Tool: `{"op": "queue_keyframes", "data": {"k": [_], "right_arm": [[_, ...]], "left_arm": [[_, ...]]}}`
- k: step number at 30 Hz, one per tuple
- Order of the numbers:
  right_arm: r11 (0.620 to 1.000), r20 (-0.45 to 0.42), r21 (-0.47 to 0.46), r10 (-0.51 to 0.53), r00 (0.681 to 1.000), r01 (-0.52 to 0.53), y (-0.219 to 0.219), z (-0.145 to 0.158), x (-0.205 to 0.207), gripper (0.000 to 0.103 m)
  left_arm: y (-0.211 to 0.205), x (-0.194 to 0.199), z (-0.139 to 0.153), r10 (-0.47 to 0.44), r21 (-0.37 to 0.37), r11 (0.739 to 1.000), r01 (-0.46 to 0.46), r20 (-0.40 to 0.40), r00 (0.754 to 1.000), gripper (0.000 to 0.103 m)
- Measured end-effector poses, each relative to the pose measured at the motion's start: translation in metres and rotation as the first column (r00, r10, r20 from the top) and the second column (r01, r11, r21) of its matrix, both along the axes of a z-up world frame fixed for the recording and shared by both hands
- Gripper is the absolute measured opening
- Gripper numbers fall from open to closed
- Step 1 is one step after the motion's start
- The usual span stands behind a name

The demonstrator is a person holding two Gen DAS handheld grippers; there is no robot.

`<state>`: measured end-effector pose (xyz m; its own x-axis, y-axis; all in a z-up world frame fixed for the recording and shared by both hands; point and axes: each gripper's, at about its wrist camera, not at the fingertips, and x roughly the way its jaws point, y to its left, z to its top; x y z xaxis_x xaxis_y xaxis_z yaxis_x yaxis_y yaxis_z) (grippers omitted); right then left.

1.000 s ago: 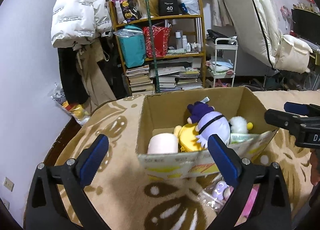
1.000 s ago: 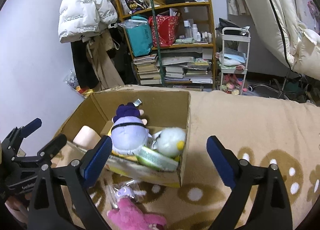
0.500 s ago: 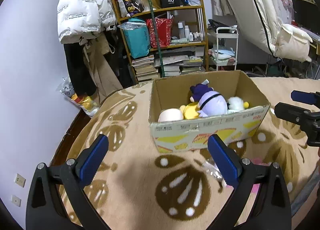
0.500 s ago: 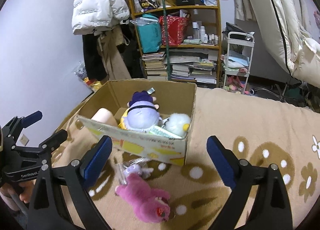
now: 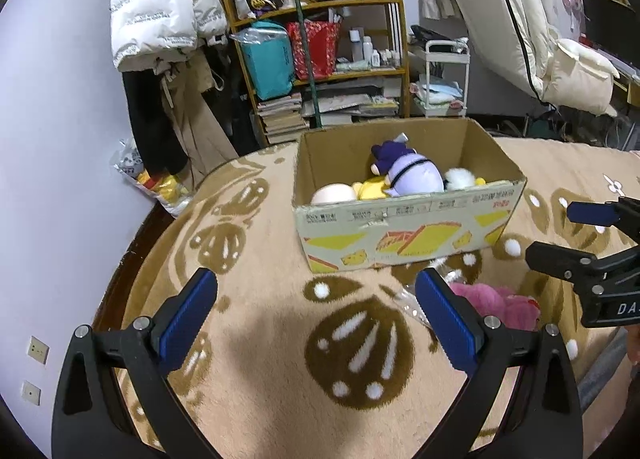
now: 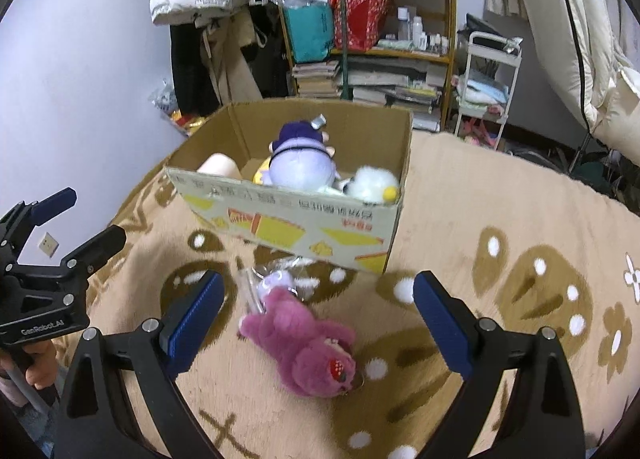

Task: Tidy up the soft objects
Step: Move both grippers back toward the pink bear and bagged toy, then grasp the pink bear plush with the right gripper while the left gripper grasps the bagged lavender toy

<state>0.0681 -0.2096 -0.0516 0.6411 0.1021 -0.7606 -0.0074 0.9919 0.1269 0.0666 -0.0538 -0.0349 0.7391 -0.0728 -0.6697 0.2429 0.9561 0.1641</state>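
A cardboard box [image 5: 404, 227] [image 6: 288, 219] stands on the beige patterned blanket and holds a lilac plush [image 5: 416, 179] [image 6: 300, 167], a yellow plush [image 5: 372, 189], a white fluffy plush [image 6: 372, 189] and a pale pink one [image 5: 334, 193]. A pink plush bear [image 6: 308, 343] [image 5: 496, 301] lies on the blanket in front of the box, next to a small lilac toy in a clear bag [image 6: 272, 281]. My left gripper [image 5: 316, 319] is open and empty, left of the bear. My right gripper [image 6: 316, 317] is open and empty, above the bear.
A wooden shelf [image 5: 320, 71] with books, bags and bottles stands behind the box. A white puffer jacket [image 5: 156, 7] hangs at the left. A small white cart [image 5: 444, 79] stands right of the shelf. The blanket's edge drops off at the left [image 5: 136, 259].
Both grippers have pulled back and up from the box. The box looks smaller and farther, and the pink bear has come fully into the right wrist view.
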Motion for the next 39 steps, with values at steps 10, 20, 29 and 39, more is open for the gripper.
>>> {"op": "queue_keyframes", "data": {"k": [10,20,29,39], "right_arm": [[1.0,-0.113,0.002,0.006,0.994,-0.006,-0.001,-0.029,0.016,0.099],[1.0,-0.214,0.012,0.017,0.977,-0.015,0.002,-0.054,0.03,0.099],[0.997,-0.301,0.081,0.031,0.953,-0.007,0.001,-0.074,0.039,0.098],[0.986,-0.398,0.165,0.048,0.916,0.02,-0.004,-0.097,0.051,0.085]], "left_arm": [[-0.008,0.02,-0.034,-0.024,-0.008,1.0,0.024,-0.11,0.994,0.099],[-0.019,0.03,-0.062,-0.048,0.032,0.998,0.055,-0.189,0.981,0.099],[-0.021,0.039,-0.079,-0.054,0.024,0.998,0.062,-0.243,0.968,0.099],[-0.025,0.05,-0.099,-0.073,0.02,0.996,0.082,-0.298,0.952,0.098]]}}
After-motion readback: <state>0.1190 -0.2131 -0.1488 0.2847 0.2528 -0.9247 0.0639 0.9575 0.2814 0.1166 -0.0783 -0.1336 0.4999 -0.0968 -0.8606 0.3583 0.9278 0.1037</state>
